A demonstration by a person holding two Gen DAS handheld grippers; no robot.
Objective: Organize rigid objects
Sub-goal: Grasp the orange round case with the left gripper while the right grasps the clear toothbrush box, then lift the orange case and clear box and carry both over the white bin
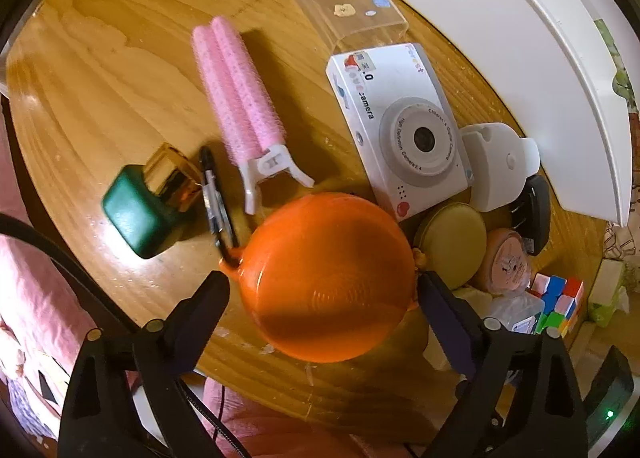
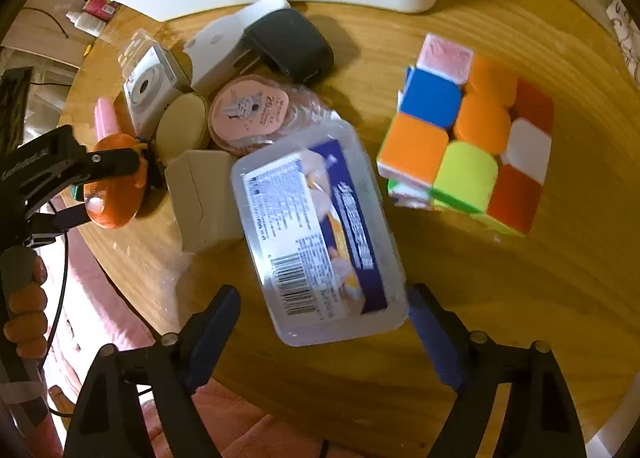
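My left gripper [image 1: 322, 290] is open around a round orange case [image 1: 326, 278] near the table's front edge; its right finger touches the case, the left finger stands just off it. The case also shows in the right wrist view [image 2: 116, 181] between the left gripper's fingers. My right gripper [image 2: 324, 306] is open around a clear plastic box with a printed label [image 2: 316, 238]; the right finger touches its corner, the left finger is apart. A colour cube [image 2: 468, 133] sits to the right of the box.
On the wooden table [image 1: 120, 57] lie a pink hair roller clip [image 1: 240, 97], a green bottle with gold cap [image 1: 148, 201], a carabiner [image 1: 216, 201], a white toy camera [image 1: 400, 129], a clear sticker box [image 1: 348, 5], a white bin [image 1: 500, 37], a black plug [image 2: 288, 45] and round tins [image 2: 248, 109].
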